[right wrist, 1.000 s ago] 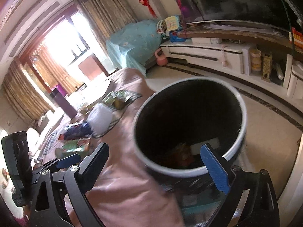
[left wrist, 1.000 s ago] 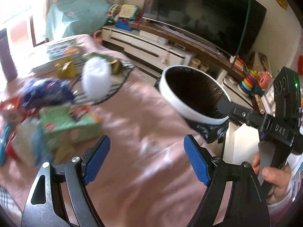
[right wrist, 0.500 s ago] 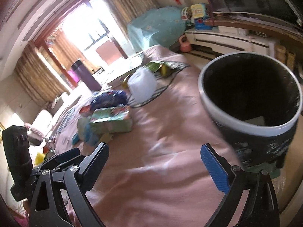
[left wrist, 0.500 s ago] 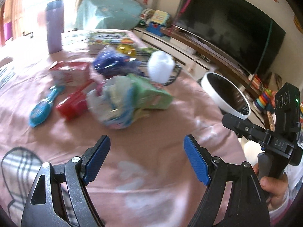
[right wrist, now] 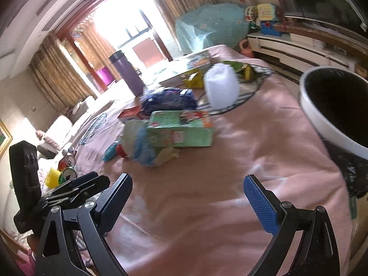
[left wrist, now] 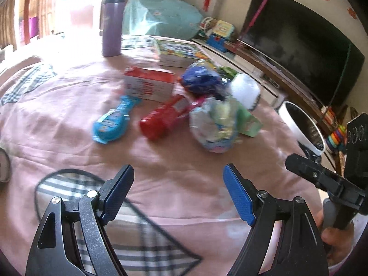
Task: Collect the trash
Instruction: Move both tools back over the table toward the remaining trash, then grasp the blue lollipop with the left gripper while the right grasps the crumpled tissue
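Note:
A heap of trash lies on the pink cloth: a blue wrapper (left wrist: 112, 122), a red packet (left wrist: 163, 117), a crumpled clear bag (left wrist: 215, 126), a green carton (right wrist: 181, 130), a red and white box (left wrist: 149, 84), a dark blue bag (right wrist: 169, 101) and a white roll (right wrist: 221, 87). The white-rimmed black bin (right wrist: 333, 108) stands at the table's right edge. My left gripper (left wrist: 178, 192) hangs open and empty short of the heap. Over bare cloth, my right gripper (right wrist: 187, 201) is open too, with the bin to its right.
A purple flask (left wrist: 112, 24) and a picture book (left wrist: 178, 50) stand behind the heap. Drink cans (right wrist: 69, 168) sit at the left of the right wrist view. A TV (left wrist: 299, 43) and its long cabinet run beyond the table. A hand (left wrist: 338, 246) holds the other gripper.
Both views have swung left, off the bin and onto the heap. The bin slid from the middle to the right edge. Both grippers stayed open and empty.

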Demonstrator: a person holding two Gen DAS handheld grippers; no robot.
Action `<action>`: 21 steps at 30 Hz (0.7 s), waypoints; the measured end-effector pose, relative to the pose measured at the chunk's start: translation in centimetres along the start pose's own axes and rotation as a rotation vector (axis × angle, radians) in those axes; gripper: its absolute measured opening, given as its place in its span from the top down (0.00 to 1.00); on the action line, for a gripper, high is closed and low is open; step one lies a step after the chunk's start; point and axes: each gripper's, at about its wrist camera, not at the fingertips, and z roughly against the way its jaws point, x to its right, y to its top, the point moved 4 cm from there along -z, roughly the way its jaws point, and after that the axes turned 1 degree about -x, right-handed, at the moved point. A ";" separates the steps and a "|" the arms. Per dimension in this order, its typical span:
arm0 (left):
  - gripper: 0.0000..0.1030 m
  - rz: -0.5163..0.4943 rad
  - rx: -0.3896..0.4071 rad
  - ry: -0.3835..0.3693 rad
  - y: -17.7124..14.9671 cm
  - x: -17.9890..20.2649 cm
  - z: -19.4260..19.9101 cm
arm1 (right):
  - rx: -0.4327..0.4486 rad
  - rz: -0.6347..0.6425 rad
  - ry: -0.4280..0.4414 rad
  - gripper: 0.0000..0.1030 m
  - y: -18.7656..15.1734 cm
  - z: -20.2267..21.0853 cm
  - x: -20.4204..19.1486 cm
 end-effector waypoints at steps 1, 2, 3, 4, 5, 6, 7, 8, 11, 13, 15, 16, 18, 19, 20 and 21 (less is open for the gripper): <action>0.21 0.003 0.003 0.005 0.1 -0.4 0.0 | -0.006 0.009 0.008 0.05 0.0 -0.4 -0.6; 0.21 0.008 0.007 0.012 0.2 -1.0 0.1 | -0.011 0.020 0.015 0.06 0.0 -0.8 -1.3; 0.21 0.012 0.011 0.022 0.4 -1.7 0.1 | -0.016 0.030 0.020 0.07 0.0 -1.2 -1.9; 0.21 0.014 0.011 0.029 0.6 -2.2 0.1 | -0.019 0.037 0.023 0.09 0.0 -1.5 -2.3; 0.21 0.016 0.011 0.036 0.9 -2.7 0.0 | -0.023 0.045 0.030 0.12 0.0 -1.9 -2.8; 0.21 0.017 0.011 0.045 1.1 -3.2 -0.1 | -0.026 0.051 0.034 0.13 0.1 -2.3 -3.2; 0.21 0.017 0.010 0.051 1.4 -3.6 -0.2 | -0.027 0.055 0.034 0.16 0.2 -2.6 -3.5; 0.21 0.013 0.010 0.056 1.7 -4.0 -0.4 | -0.029 0.060 0.033 0.19 0.3 -3.0 -3.8; 0.21 -0.010 0.005 0.084 2.6 -5.1 -1.3 | -0.031 0.063 0.039 0.22 0.8 -4.0 -4.6; 0.21 -0.025 -0.008 0.096 3.3 -5.8 -2.2 | -0.028 0.064 0.039 0.23 1.2 -4.7 -5.0; 0.24 -0.034 -0.032 0.111 4.0 -6.4 -3.5 | -0.031 0.061 0.038 0.23 1.7 -5.6 -5.4; 0.26 -0.039 -0.042 0.110 4.2 -6.6 -4.0 | -0.032 0.061 0.036 0.24 1.9 -5.9 -5.4; 0.27 -0.052 -0.057 0.120 4.8 -6.9 -5.2 | -0.036 0.057 0.025 0.26 2.3 -6.7 -5.5; 0.30 -0.059 -0.065 0.125 4.9 -7.0 -5.7 | -0.039 0.054 0.023 0.30 2.4 -6.9 -5.5; 0.32 -0.070 -0.076 0.130 5.0 -7.0 -6.3 | -0.043 0.049 0.021 0.37 2.5 -7.3 -5.5; 0.38 -0.078 -0.087 0.135 5.1 -7.1 -6.8 | -0.048 0.047 0.017 0.42 2.5 -7.6 -5.5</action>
